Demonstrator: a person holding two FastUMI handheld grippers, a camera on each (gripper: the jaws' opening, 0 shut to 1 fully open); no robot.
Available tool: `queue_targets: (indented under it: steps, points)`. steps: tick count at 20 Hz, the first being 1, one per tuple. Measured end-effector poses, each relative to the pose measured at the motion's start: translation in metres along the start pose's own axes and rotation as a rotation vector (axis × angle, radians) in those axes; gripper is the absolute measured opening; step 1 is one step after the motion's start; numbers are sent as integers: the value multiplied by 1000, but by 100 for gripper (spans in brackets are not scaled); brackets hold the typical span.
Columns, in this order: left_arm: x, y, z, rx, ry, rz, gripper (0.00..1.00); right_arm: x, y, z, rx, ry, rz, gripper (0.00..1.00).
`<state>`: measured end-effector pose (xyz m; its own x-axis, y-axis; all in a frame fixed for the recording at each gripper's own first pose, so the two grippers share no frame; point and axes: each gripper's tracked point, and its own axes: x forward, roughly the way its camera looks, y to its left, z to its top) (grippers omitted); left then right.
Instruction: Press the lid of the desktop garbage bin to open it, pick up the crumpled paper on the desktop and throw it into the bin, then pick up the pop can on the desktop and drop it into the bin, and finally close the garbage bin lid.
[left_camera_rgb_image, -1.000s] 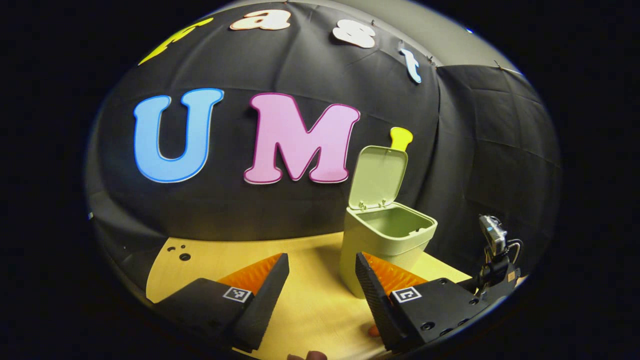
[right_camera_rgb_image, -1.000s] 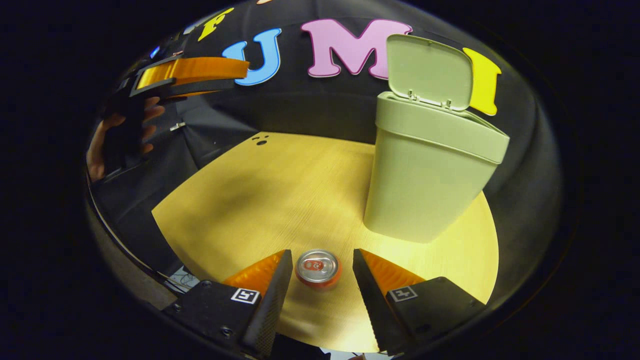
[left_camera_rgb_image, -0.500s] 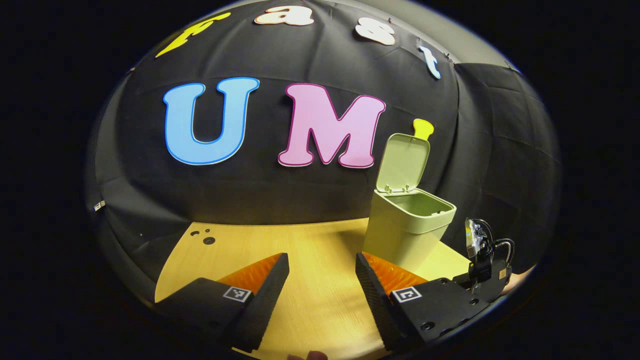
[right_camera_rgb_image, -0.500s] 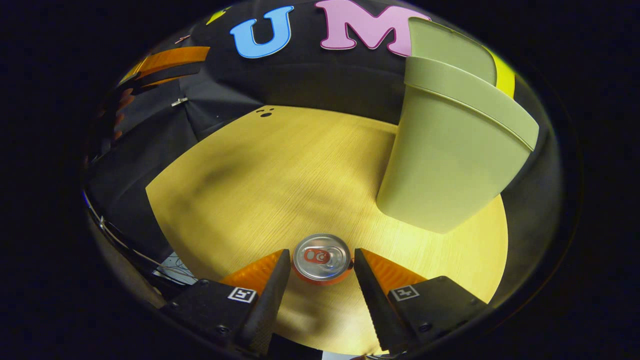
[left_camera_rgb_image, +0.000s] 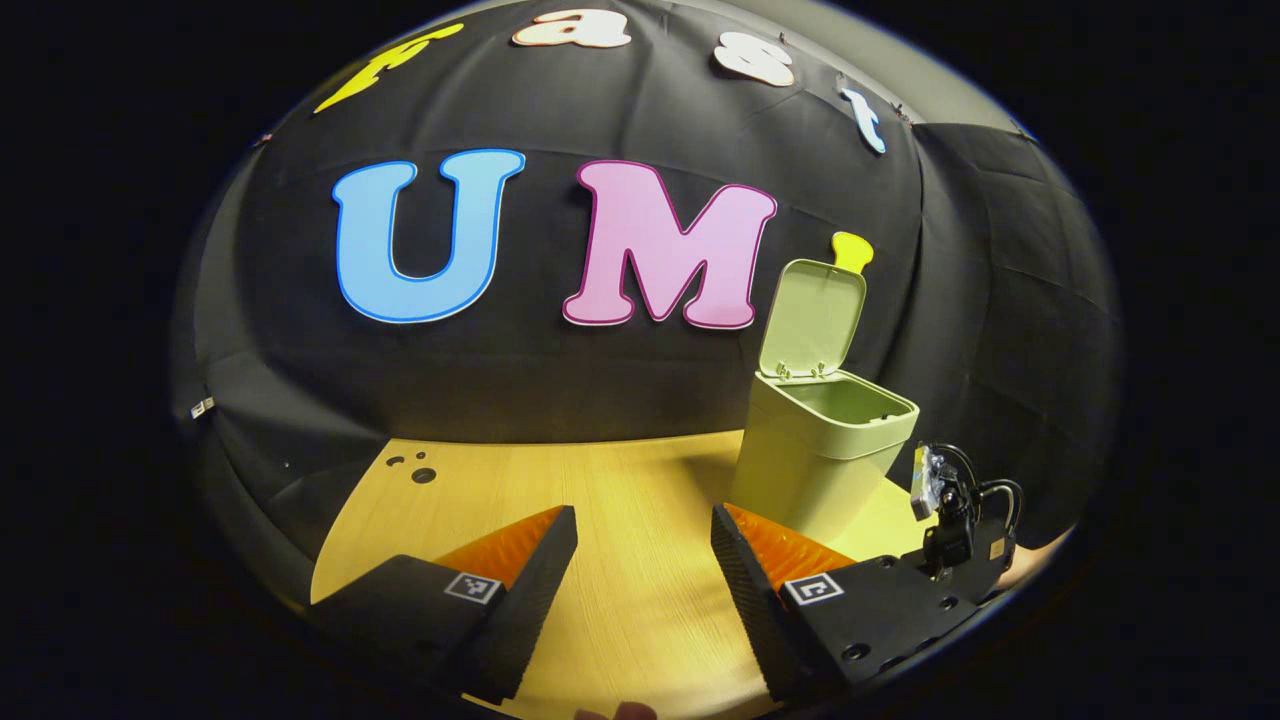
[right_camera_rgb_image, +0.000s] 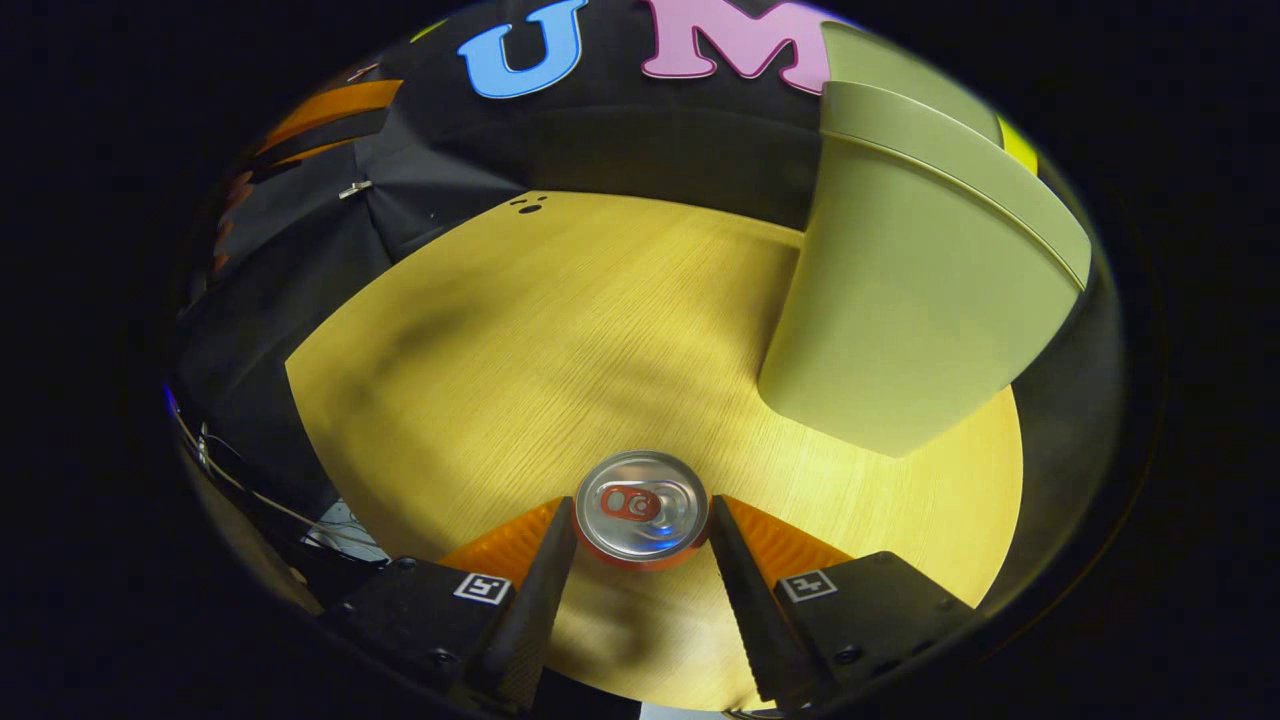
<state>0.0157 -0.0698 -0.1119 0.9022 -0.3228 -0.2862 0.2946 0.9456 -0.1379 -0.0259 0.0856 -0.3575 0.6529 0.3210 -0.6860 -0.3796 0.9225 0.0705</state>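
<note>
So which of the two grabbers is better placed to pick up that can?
The right gripper: the pop can stands upright on the table between its open fingers. The left gripper is open over bare table, short of the bin.

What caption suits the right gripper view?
Right gripper with jaws around an upright can, beside the green bin.
</note>
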Motion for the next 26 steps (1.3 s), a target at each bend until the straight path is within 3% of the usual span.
queue_targets:
  steps: [10,17,22,26]
  points:
    - [5,-9,-5,-9,9,-17,88,-81,-27,90,108,-133,-6,81]
    - [6,-16,-7,-11,14,-33,88,-144,-52,182,117,-318,-21,81]
    - [9,-18,-6,-9,12,-40,87,-174,-80,238,80,-443,-76,81]
    - [7,-18,-5,-8,10,-41,87,-174,-113,267,81,-481,-142,81]
